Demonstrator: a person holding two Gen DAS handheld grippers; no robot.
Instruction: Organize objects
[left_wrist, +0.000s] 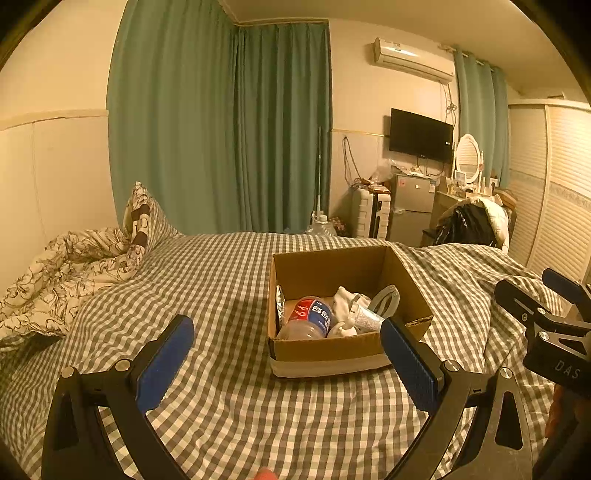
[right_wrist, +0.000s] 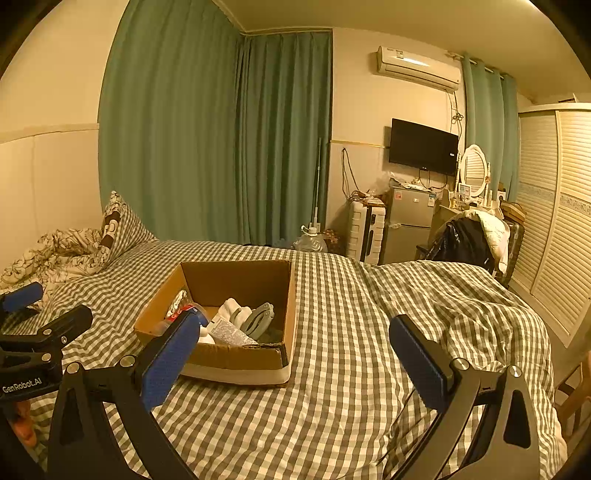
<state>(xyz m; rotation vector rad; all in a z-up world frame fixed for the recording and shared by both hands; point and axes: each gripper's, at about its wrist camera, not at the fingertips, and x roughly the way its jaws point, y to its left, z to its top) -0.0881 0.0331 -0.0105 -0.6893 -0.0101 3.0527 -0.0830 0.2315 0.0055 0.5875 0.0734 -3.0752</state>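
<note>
An open cardboard box (left_wrist: 325, 349) stands on the checked bedspread (left_wrist: 221, 288). It holds a plastic bottle with a red and blue label (left_wrist: 308, 319), white socks (left_wrist: 345, 301), a white tube (left_wrist: 365, 317), a grey clip (left_wrist: 386, 299) and a foil packet (left_wrist: 279, 304). My left gripper (left_wrist: 288, 339) is open and empty, just short of the box's near wall. My right gripper (right_wrist: 295, 345) is open and empty, to the right of the box (right_wrist: 236, 356). The right gripper also shows at the right edge of the left wrist view (left_wrist: 546, 295).
A crumpled floral duvet (left_wrist: 66, 273) and a pillow (left_wrist: 142, 218) lie at the bed's far left. Beyond the bed are green curtains (left_wrist: 221, 129), a white suitcase (left_wrist: 369, 214), a small fridge (left_wrist: 412, 208), a chair with clothes (left_wrist: 472, 221) and a wardrobe (left_wrist: 554, 192).
</note>
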